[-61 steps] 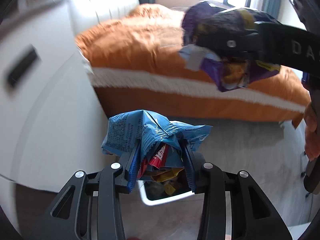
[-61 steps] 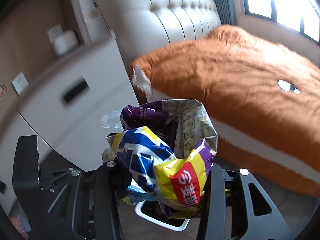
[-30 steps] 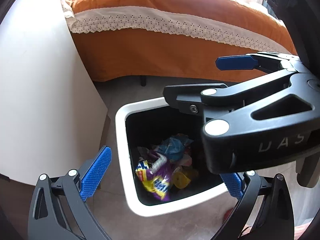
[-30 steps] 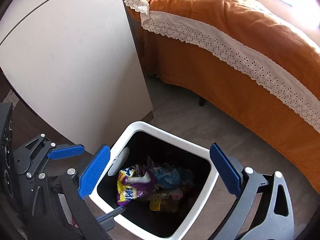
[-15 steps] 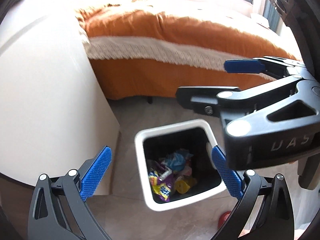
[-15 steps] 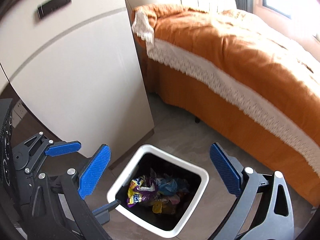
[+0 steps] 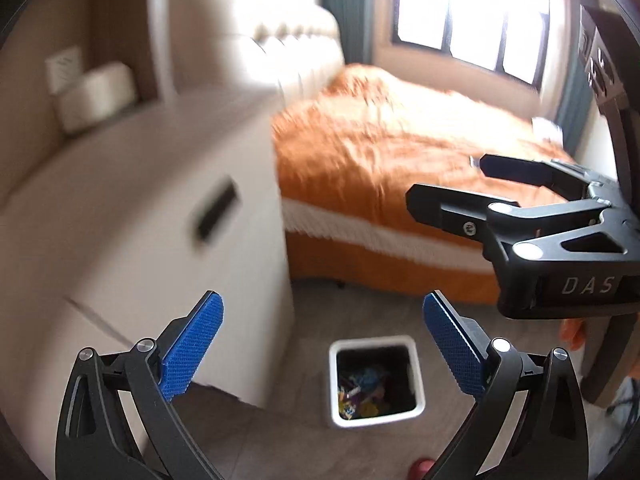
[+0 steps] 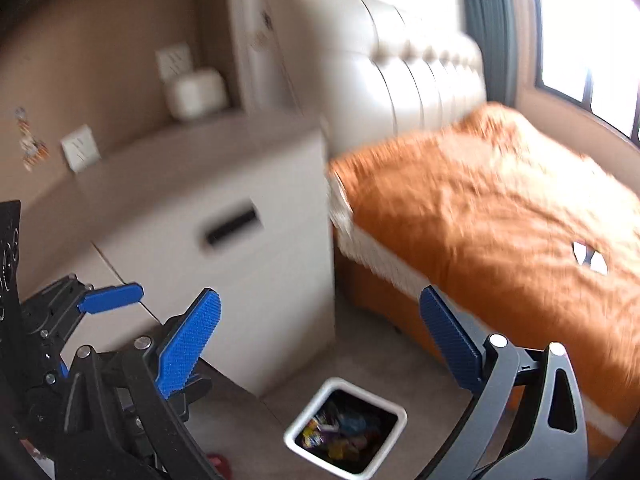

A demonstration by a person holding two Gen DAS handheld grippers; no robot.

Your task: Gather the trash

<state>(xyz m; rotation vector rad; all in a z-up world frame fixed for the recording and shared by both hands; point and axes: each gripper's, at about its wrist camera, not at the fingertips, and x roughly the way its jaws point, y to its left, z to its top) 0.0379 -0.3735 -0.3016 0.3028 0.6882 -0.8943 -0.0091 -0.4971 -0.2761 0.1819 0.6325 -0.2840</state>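
A white square trash bin (image 7: 416, 376) stands on the floor, with colourful snack wrappers (image 7: 362, 394) inside. It also shows in the right wrist view (image 8: 390, 436), with the wrappers (image 8: 336, 432) in it. My left gripper (image 7: 320, 340) is open and empty, well above the bin. My right gripper (image 8: 318, 336) is open and empty, also high above the bin. The right gripper shows in the left wrist view (image 7: 480, 188) at the right, jaws apart.
A white bedside cabinet (image 7: 168, 248) stands left of the bin. A bed with an orange cover (image 7: 392, 152) and a padded headboard (image 8: 420, 80) lies behind. A small white item (image 8: 588, 260) lies on the bed. A window (image 7: 472, 12) is at the back.
Both grippers let their wrappers fall into the bin and opened. Since then both have risen and tilted up, so the bin looks smaller and lower in both views.
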